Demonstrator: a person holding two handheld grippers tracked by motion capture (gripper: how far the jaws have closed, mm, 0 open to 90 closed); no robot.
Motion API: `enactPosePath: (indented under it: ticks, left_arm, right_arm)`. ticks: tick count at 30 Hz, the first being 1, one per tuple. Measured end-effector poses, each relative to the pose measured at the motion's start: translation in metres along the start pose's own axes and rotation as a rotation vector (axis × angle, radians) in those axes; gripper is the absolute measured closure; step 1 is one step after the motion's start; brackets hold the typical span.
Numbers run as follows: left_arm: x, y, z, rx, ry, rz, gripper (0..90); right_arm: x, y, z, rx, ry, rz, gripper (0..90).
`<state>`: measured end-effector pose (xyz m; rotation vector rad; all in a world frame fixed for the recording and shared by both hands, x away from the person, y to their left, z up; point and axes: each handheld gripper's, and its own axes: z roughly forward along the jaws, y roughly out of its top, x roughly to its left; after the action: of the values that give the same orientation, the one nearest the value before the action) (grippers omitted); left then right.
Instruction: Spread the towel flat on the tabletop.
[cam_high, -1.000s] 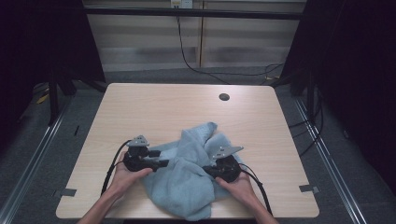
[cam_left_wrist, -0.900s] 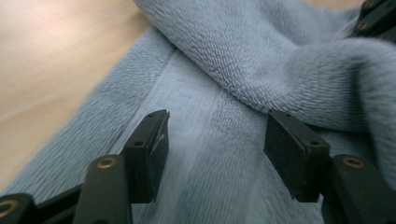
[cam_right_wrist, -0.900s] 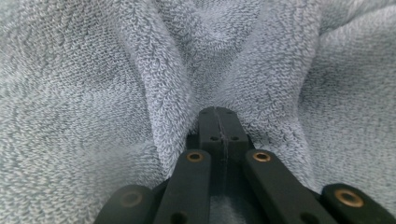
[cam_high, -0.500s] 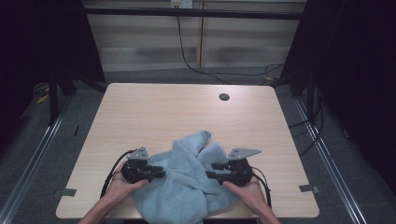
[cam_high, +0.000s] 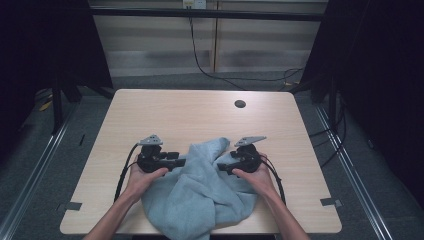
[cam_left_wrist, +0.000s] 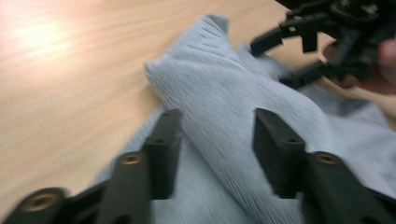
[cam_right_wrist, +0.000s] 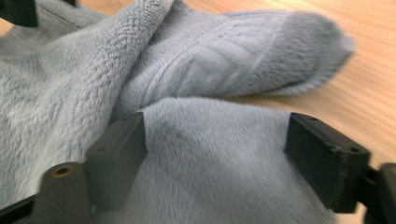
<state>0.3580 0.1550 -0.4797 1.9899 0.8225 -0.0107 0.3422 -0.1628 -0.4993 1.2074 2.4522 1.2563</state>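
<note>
A light blue towel (cam_high: 202, 192) lies crumpled on the near middle of the wooden table (cam_high: 190, 115), its lower part over the near edge. My left gripper (cam_high: 179, 162) points at the towel's left side and my right gripper (cam_high: 221, 167) at its right side. In the left gripper view, the left gripper (cam_left_wrist: 215, 142) has just been opening, and a ridge of towel (cam_left_wrist: 224, 98) runs between its jaws unpinched. The right gripper (cam_left_wrist: 292, 58) shows farther off, open. In the right gripper view, the right gripper (cam_right_wrist: 215, 154) has also just been opening, and towel (cam_right_wrist: 205, 60) folds lie between its wide jaws.
A round dark hole (cam_high: 240, 104) sits in the far right of the tabletop. Bare wood lies beyond and beside the towel. Black cables (cam_high: 122, 170) trail from the grippers toward the near edge. Dark curtains and floor rails flank the table.
Both hands drew back toward the near edge, then moved away from it again. The jaws that were closed in the towel now stand apart, and the towel has been dragged nearer.
</note>
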Motion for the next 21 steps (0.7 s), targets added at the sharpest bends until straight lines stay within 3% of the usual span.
enactPosePath:
  ticks: [1,3,4,6,8,10,12,13,15,18,21]
  left_arm:
    - [-0.001,-0.002,0.012,0.036,-0.004,0.016,33.4]
    - [-0.002,-0.005,0.020,0.064,-0.009,0.014,28.9]
    - [-0.002,-0.005,0.022,0.076,-0.022,0.019,28.0]
    - [-0.004,-0.007,0.026,0.101,-0.004,0.023,29.6]
    - [-0.006,-0.011,0.028,0.111,-0.030,0.038,43.7]
    - [-0.009,-0.011,0.027,0.107,-0.053,0.073,58.9]
    - [-0.012,-0.011,0.025,0.096,-0.049,0.097,71.1]
    - [-0.012,-0.010,0.024,0.091,-0.047,0.103,74.6]
    - [-0.012,-0.010,0.021,0.071,-0.050,0.091,79.2]
    - [-0.009,-0.007,0.011,0.046,-0.057,0.082,81.3]
    - [-0.006,-0.005,-0.003,-0.004,-0.054,0.066,82.4]
  right_arm:
    - [0.006,-0.001,0.008,0.024,-0.004,-0.031,16.1]
    - [0.012,-0.003,0.011,0.026,-0.017,-0.069,15.9]
    - [0.014,-0.003,0.012,0.028,-0.016,-0.072,16.0]
    - [0.018,-0.007,0.014,0.012,-0.039,-0.092,16.5]
    - [0.025,-0.008,0.016,0.025,-0.086,-0.131,18.4]
    - [0.030,-0.009,0.016,0.036,-0.125,-0.155,27.0]
    - [0.031,-0.010,0.013,0.018,-0.133,-0.153,46.1]
    - [0.031,-0.012,0.011,0.005,-0.130,-0.152,51.4]
    - [0.032,-0.012,0.009,0.005,-0.107,-0.147,67.2]
    - [0.029,-0.010,0.008,0.014,-0.064,-0.103,73.8]
    - [0.019,-0.007,0.003,0.002,-0.005,-0.018,75.1]
